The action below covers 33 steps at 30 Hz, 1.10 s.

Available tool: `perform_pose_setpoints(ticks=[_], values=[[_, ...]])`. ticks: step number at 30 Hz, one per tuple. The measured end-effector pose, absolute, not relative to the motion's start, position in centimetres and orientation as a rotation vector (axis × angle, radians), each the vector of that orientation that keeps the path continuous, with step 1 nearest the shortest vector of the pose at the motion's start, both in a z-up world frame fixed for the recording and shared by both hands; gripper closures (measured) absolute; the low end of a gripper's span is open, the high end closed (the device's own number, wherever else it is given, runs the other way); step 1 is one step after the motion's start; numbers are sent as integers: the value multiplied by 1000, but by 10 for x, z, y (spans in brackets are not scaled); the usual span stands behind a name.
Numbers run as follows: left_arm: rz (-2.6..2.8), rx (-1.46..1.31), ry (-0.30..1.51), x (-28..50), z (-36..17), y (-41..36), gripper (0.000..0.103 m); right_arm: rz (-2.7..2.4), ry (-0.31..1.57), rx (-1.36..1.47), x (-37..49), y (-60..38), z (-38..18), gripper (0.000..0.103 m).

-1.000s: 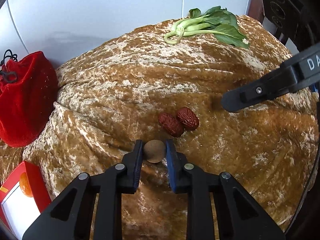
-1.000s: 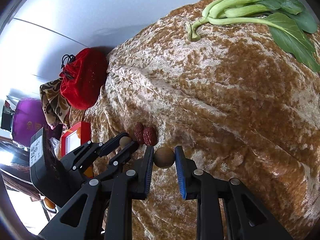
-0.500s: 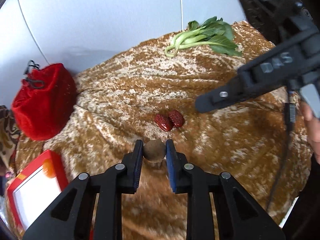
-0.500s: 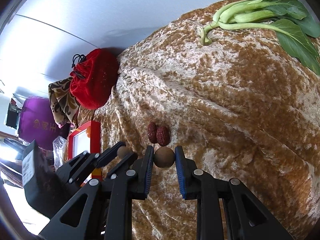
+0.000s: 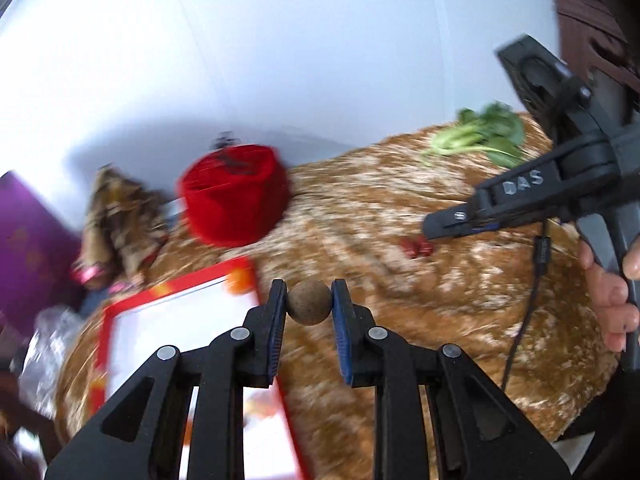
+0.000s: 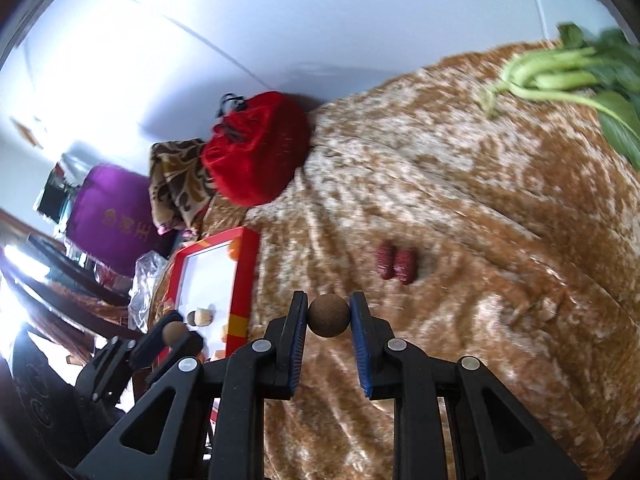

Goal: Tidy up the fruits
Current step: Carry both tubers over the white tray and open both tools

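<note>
Left wrist view. Item: left tongs (image 5: pixel 309 307), pinching one round brown fruit (image 5: pixel 310 307) between the blue pads. Change: a second ago this fruit sat low over the brown cloth of the table (image 5: pixel 460 320) with the two red dates just beyond it; now I have it lifted, and the red-rimmed box (image 5: pixel 176 320) lies under the tongs at 8 o'clock. The dates (image 5: pixel 418 247) are off at 2 o'clock, well apart. Right tongs (image 5: pixel 434 227) cross in at 3 o'clock; their tips are hidden from here. I judge the pick done and the carry to the box under way.

Right wrist view. Item: right tongs (image 6: pixel 329 315), pinching a second round brown fruit (image 6: pixel 329 315), likewise raised off the cloth since a second ago. The dates (image 6: pixel 396 265) sit at 1 o'clock, not yet collected. The box (image 6: pixel 240 280) is at 9 o'clock, with some pieces already inside. Left tongs (image 6: pixel 176 334) hold their fruit (image 6: pixel 175 332) over it.
</note>
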<state>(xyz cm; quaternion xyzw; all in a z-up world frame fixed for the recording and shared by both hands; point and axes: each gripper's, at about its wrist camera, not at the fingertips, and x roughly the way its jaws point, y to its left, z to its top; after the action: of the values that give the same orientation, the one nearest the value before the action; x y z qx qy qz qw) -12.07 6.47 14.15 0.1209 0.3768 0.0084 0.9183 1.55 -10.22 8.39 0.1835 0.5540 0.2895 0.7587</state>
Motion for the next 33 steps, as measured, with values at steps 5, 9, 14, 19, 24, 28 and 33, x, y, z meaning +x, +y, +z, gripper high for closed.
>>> perform_pose_setpoints(ticks=[5,9,14,19,24,28,33], values=[[179,195,725,-144,153,100,83,698,1173,396,2,-79,94,81],[284,164,707,-150,155,127,83,757,1143,383,-11,-55,102,81],[354,119,726,-153,152,153,83,822,1119,370,-26,-24,109,81],[409,104,725,-158,151,170,83,881,1105,345,-39,5,111,81],[446,109,708,-161,154,174,83,907,1084,288,-53,23,111,81],[462,95,711,-161,153,179,83,922,1087,263,-59,32,109,81],[495,97,731,-159,147,185,83,941,1092,219,-68,43,105,81]])
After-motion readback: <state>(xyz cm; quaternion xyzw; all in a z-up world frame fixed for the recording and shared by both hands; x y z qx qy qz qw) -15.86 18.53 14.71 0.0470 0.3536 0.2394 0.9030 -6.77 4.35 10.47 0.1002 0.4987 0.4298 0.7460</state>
